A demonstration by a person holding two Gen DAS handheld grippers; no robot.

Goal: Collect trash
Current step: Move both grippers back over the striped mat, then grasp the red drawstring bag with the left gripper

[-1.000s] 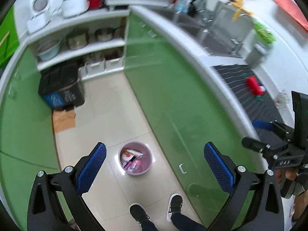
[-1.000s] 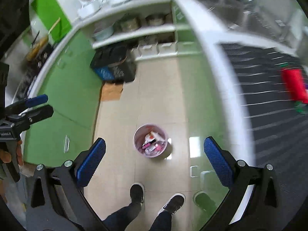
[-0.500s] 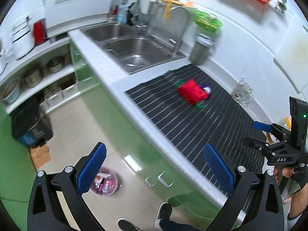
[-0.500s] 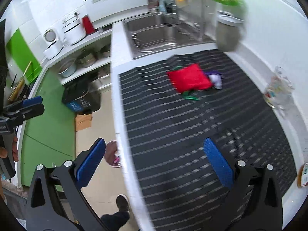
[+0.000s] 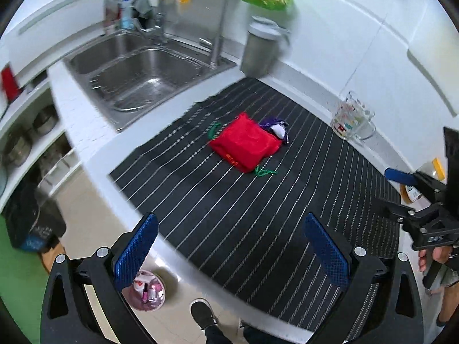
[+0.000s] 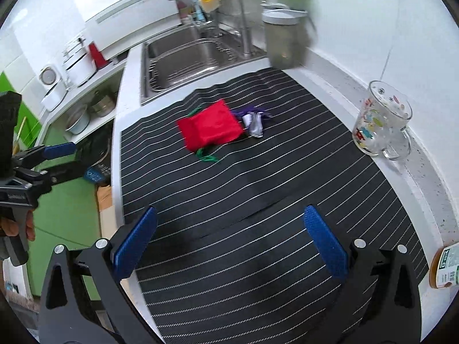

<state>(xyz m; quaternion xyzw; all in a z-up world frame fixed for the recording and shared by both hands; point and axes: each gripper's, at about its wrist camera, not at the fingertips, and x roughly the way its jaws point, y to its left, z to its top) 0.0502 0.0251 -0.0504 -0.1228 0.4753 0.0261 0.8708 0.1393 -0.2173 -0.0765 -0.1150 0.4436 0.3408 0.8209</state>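
A red cloth pouch [image 5: 246,144] with green cord lies on the black striped mat [image 5: 229,200] on the counter, also in the right wrist view [image 6: 210,127]. A purple and white wrapper [image 5: 276,127] lies against its far side, seen too in the right wrist view [image 6: 253,120]. A pink bin [image 5: 149,292] holding trash stands on the floor below the counter edge. My left gripper [image 5: 229,252] is open and empty, above the mat's near edge. My right gripper [image 6: 229,243] is open and empty, over the mat.
A steel sink [image 5: 137,68] with a tap lies beyond the mat. A grey canister [image 5: 261,48] stands by the wall. A printed glass mug [image 6: 381,123] stands at the right. A bottle [image 6: 444,266] sits at the far right. Shelves with pots [image 6: 86,114] are at the left.
Both grippers have swung up from the floor and the pink bin to the counter, and moved closer to the red pouch. Both stay open.
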